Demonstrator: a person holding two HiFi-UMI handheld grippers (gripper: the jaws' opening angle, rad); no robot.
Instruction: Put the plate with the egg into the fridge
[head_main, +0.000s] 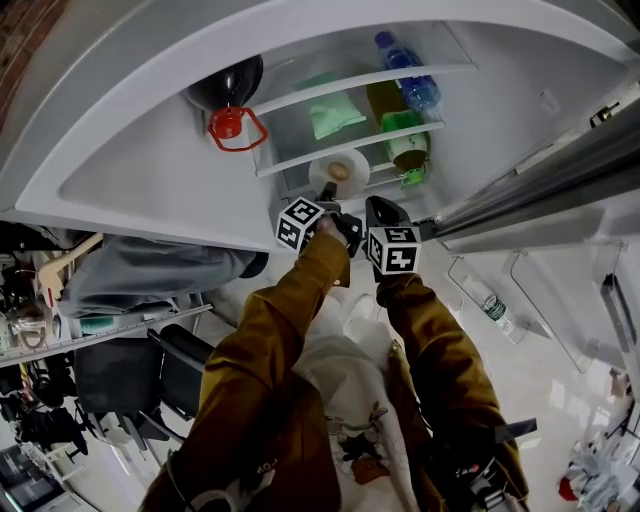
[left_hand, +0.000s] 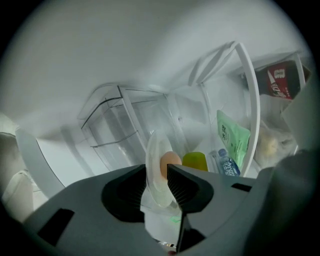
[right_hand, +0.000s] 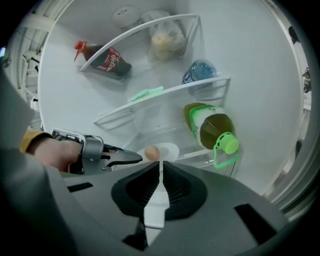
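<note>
The white plate (right_hand: 170, 150) with the brown egg (right_hand: 152, 152) lies on the lower shelf inside the open fridge. In the head view the plate (head_main: 340, 172) is just beyond both grippers. My left gripper (left_hand: 157, 172) is open; the plate's (left_hand: 154, 150) near rim stands between its jaws, with a gap beside it, and the egg (left_hand: 171, 161) shows just past them. From the right gripper view the left gripper (right_hand: 135, 159) sits at the plate's left edge. My right gripper (right_hand: 160, 167) is shut on nothing, a little short of the plate.
A green-capped bottle of yellowish liquid (right_hand: 210, 125) lies right of the plate. Shelves above hold a green packet (right_hand: 145, 93), a blue water bottle (right_hand: 200, 70) and a dark red-capped sauce bottle (right_hand: 107, 62). A clear drawer (left_hand: 115, 125) sits beside the plate. The fridge door (head_main: 530, 200) stands at right.
</note>
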